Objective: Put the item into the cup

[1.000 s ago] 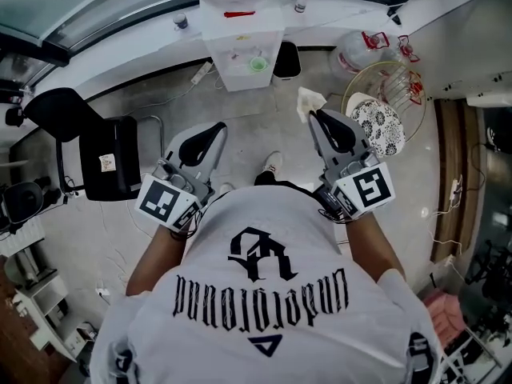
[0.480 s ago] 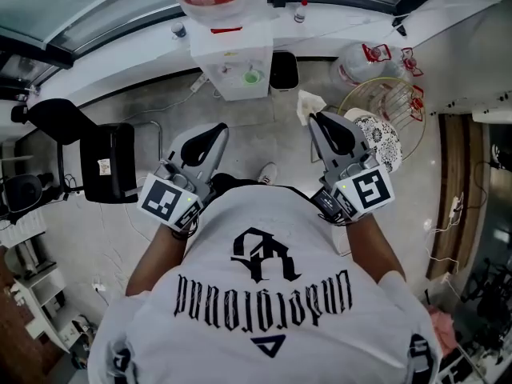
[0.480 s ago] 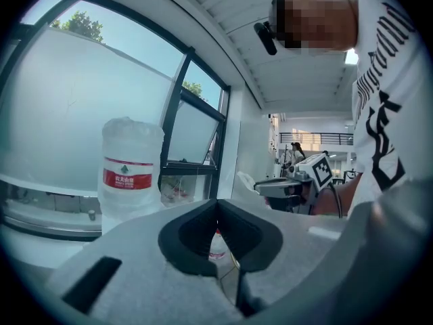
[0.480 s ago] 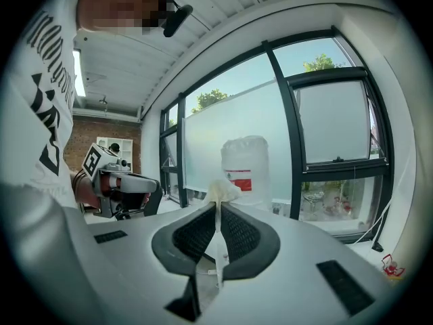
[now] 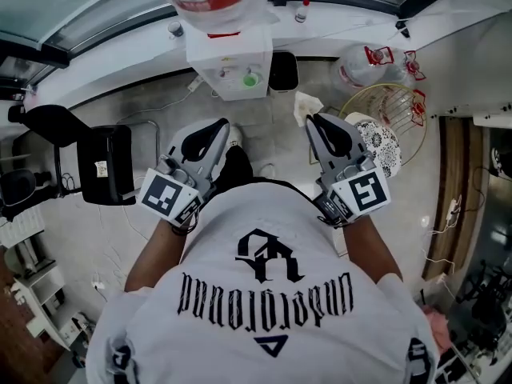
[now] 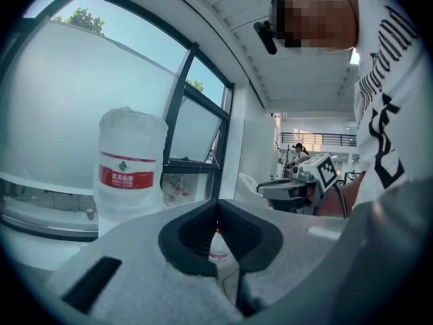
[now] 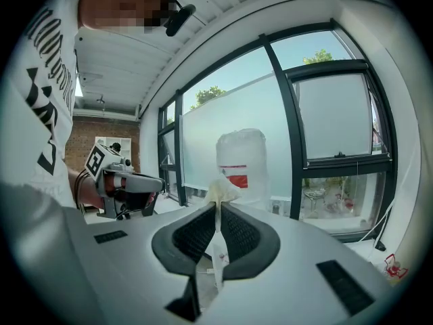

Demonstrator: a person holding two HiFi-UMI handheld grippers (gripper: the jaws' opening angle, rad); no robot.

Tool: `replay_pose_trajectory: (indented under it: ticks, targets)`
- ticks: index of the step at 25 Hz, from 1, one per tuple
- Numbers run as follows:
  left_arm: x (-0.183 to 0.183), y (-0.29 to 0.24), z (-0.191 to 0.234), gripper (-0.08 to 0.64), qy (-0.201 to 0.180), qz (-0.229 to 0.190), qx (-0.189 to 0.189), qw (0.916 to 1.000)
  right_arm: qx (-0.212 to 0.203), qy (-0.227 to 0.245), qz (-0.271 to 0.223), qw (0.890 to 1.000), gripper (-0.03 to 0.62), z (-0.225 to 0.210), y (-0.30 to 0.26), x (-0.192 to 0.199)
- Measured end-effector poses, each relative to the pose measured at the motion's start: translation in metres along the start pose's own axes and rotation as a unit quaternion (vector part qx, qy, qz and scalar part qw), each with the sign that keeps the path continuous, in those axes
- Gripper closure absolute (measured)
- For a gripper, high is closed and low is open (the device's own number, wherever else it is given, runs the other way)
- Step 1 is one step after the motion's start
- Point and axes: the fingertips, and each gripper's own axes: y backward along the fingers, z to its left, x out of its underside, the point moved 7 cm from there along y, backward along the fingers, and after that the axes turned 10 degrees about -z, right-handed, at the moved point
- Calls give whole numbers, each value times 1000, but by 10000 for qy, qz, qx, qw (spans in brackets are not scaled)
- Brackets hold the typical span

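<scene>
My right gripper (image 5: 310,120) is shut on a cream paper packet (image 5: 307,104), whose crumpled top sticks out past the fingertips. In the right gripper view the packet (image 7: 220,189) stands pinched between the ribbed pads of that gripper (image 7: 218,207). My left gripper (image 5: 218,126) is shut with nothing between its jaws; in the left gripper view its tips (image 6: 216,206) meet. A small green cup (image 5: 250,78) sits on the tray of the white water dispenser (image 5: 228,54), ahead of and between both grippers. The dispenser's big bottle (image 6: 128,168) has a red label.
A black bin (image 5: 282,70) stands right of the dispenser. A gold wire rack (image 5: 392,106) holding a patterned plate (image 5: 378,142) is on the right, with a clear water jug (image 5: 360,58) behind it. On the left stands a black chair (image 5: 96,162). Windows run along the far wall.
The person has stepped toward the dispenser, which now sits lower and closer in the head view. Both grippers stay shut, the right one still holding the packet.
</scene>
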Motion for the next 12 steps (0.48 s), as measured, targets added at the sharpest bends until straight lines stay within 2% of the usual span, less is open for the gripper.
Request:
replay_pose_trajectory:
  ticks: [7, 12]
  targets:
    - [8, -27, 32, 548, 105, 105, 112, 9998, 47, -113, 181, 9998, 563, -15, -34, 10]
    - [17, -40, 56, 548, 171, 198, 138, 9996, 47, -263, 430, 9987, 563, -21, -58, 33]
